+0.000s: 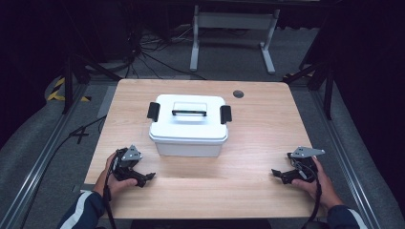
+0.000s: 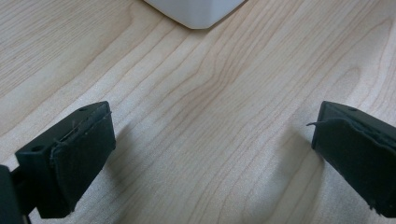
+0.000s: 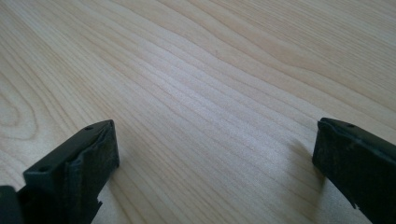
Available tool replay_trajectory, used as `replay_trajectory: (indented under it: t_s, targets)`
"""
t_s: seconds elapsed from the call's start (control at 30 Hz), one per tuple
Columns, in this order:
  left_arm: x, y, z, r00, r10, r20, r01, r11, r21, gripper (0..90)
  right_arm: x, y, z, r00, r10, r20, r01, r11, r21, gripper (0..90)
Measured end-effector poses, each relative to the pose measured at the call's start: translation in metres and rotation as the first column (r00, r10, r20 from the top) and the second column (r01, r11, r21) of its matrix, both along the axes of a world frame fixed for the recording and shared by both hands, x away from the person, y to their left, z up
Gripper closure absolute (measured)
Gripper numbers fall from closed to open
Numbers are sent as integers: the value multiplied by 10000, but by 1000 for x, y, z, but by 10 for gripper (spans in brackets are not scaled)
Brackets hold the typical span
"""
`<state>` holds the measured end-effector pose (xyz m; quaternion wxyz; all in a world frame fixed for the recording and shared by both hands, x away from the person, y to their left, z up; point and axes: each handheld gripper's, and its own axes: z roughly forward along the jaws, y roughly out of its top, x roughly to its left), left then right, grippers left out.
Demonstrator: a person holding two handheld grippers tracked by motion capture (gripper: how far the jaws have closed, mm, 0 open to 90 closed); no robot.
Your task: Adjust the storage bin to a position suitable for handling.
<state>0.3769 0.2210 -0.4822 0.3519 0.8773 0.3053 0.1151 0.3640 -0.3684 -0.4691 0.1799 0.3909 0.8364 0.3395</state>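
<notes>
Nothing begun: the white box sits latched and untouched mid-table, left gripper and right gripper resting apart, jaws wide, empty

White lidded plastic storage box: stood on the light wooden table, centre, towards the far edge. Left gripper: near edge, left of box. Right gripper: near edge, right, well apart.

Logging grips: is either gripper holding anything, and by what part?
Nothing is held. The left gripper and right gripper are open over the table, apart from the box.
</notes>
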Motion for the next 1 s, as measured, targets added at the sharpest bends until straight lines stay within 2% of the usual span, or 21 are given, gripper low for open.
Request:
replay_trajectory:
  t_s: [0.5, 0.6, 0.67, 0.77, 0.8, 0.83, 0.93, 1.0]
  targets:
    - [-1, 2, 0, 10000, 34, 28, -33, 10000, -7, 4, 0, -2, 2, 10000, -2, -83, 1, 10000, -90, 23]
    - [-1, 2, 0, 10000, 44, 25, -44, 10000, -15, 4, -1, -2, 5, 9997, 96, -214, -101, 9997, -211, 90]
    - [-1, 2, 0, 10000, 39, 28, -39, 10000, -11, 4, -2, -2, 8, 9988, 448, -212, -453, 9986, -257, 193]
    - [-1, 2, 0, 10000, 34, 27, -34, 10000, -5, 4, -1, 2, 13, 9970, 744, -194, -754, 9955, -582, 202]
    - [-1, 2, 0, 10000, 40, 33, -40, 10000, -2, 4, -1, 3, 19, 9953, 949, -202, -955, 9949, -327, 241]
    - [-1, 2, 0, 10000, 35, 23, -35, 10000, -6, 4, -1, 3, 19, 9953, 949, -202, -955, 9949, -327, 241]
    - [-1, 2, 0, 10000, 46, 17, -46, 10000, -12, 4, 0, 5, 34, 9931, 1170, 9, -1169, 9925, -357, 285]
    - [-1, 2, 0, 10000, 51, 23, -51, 10000, -16, 4, 0, 6, 37, 9924, 1232, 5, -1231, 9917, -367, 296]
